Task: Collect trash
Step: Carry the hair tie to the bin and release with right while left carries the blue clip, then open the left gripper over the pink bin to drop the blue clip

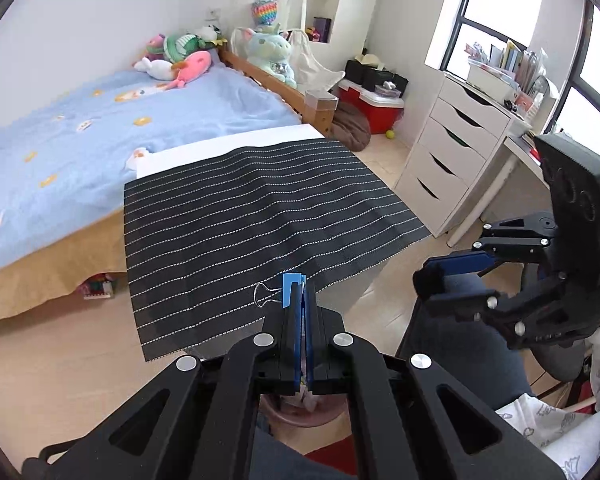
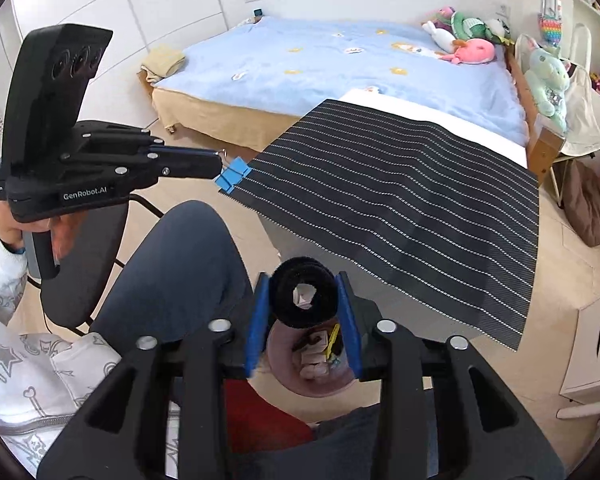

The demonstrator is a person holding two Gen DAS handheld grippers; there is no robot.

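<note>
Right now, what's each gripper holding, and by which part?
Left gripper: blue binder clip, pinched by its wire handle end. Right gripper: black fabric ring sits between the blue pads over the pink bin; actual grip can't be told.

The bin (image 2: 300,376) sits on the floor right under the fuzzy ring (image 2: 303,298), table mat (image 2: 400,200) just ahead, bed (image 2: 320,64) behind that.
</note>
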